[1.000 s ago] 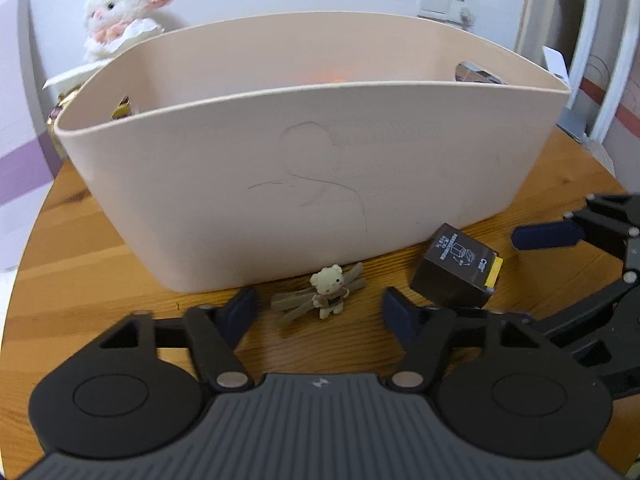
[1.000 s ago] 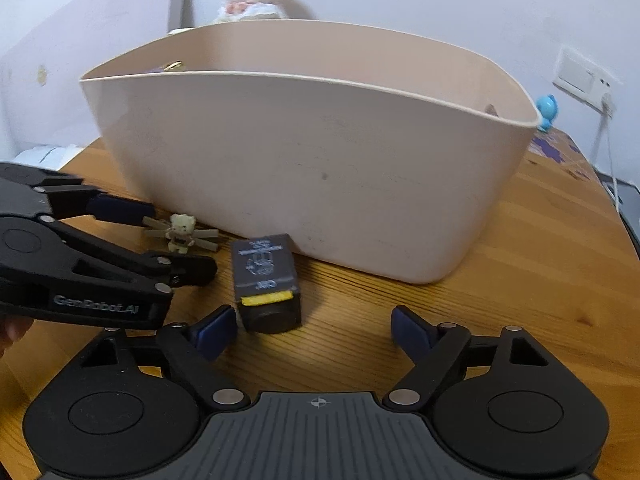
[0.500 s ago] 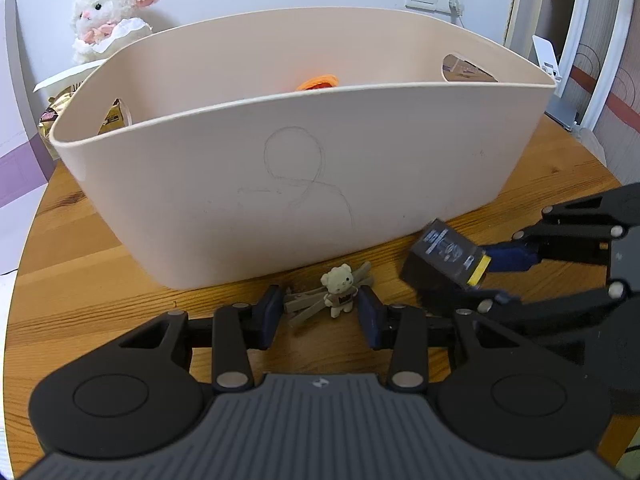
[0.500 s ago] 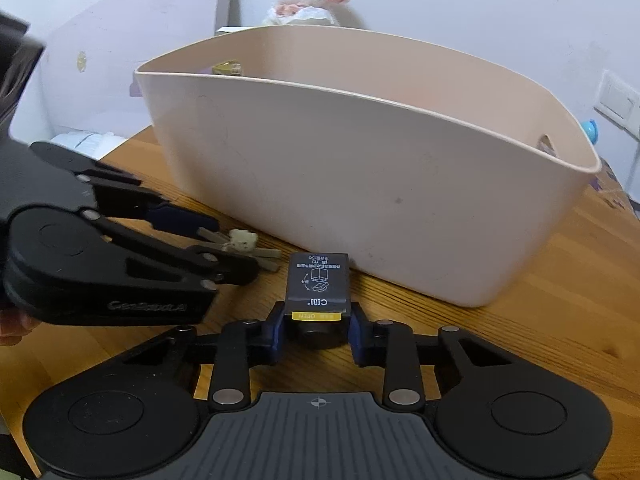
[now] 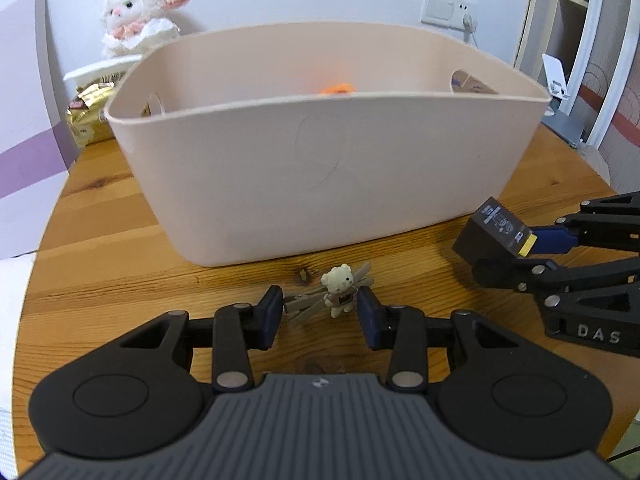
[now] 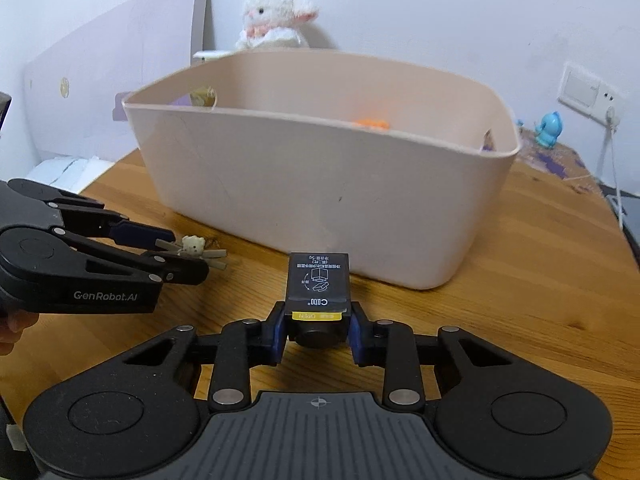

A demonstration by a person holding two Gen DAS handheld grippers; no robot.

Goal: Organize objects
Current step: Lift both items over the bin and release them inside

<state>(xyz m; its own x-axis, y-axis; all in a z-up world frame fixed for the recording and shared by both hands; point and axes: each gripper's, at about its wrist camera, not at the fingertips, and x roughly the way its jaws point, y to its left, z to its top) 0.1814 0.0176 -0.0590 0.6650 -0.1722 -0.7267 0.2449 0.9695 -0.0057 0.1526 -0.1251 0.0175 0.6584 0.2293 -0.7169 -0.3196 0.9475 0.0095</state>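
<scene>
A small bear-shaped wooden clip [image 5: 338, 294] sits between the pads of my left gripper [image 5: 320, 312], which is shut on it just above the wooden table [image 5: 100, 240]. In the right wrist view the same clip [image 6: 194, 245] shows in the left gripper [image 6: 186, 254] at the left. My right gripper [image 6: 318, 332] is shut on a black box with a yellow strip [image 6: 318, 284] and holds it off the table. From the left wrist, that box [image 5: 494, 232] hangs tilted in the right gripper [image 5: 512, 254]. Behind both stands a beige basket [image 5: 320, 168], [image 6: 320, 184].
An orange item [image 5: 338, 89] lies inside the basket. A white plush lamb [image 5: 136, 12] and a gold packet [image 5: 90, 116] sit behind the basket on the left. A blue figurine [image 6: 548, 128] stands at the back right. The table's edge curves round at the left.
Both grippers went from open to shut, the left on the bear clip and the right on the black box. Both have since risen, and the basket's inside shows more.
</scene>
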